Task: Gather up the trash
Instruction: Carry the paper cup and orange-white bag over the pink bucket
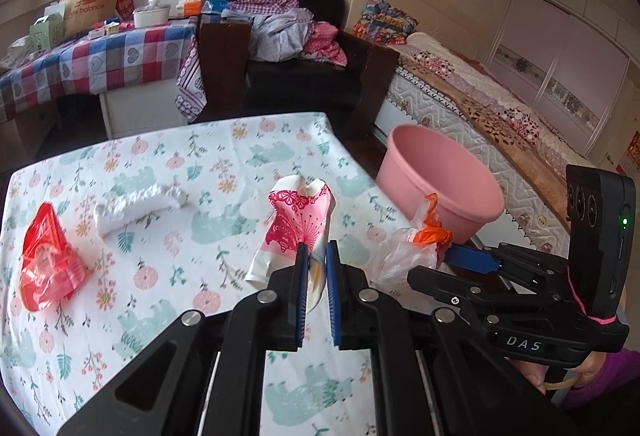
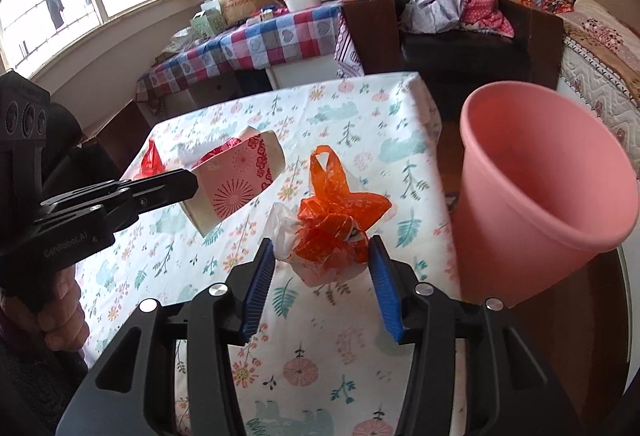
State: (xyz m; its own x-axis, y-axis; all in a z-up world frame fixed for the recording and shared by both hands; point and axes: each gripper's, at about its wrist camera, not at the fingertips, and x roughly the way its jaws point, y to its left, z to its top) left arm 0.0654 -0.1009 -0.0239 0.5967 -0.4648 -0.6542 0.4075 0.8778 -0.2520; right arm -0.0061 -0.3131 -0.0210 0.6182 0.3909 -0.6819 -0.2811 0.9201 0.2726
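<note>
- Your left gripper (image 1: 317,264) was pinching the crushed pink-and-white paper cup (image 1: 298,226), lifted clear above the table (image 1: 168,163).
- Your right gripper (image 2: 322,280) was clamped on an orange plastic bag (image 2: 340,220) bunched with a clear bag (image 2: 282,226), fingers set fairly wide around the bundle and held above the table's right edge.
- The pink bin (image 2: 548,191) stood off the table's right side, just beside the orange plastic bag.
- A red plastic bag (image 1: 48,256) lay on the table's left part.
- A crumpled white tissue (image 1: 138,205) lay on the table between the red plastic bag and the paper cup.
- A bed (image 1: 500,107) ran behind the bin.
</note>
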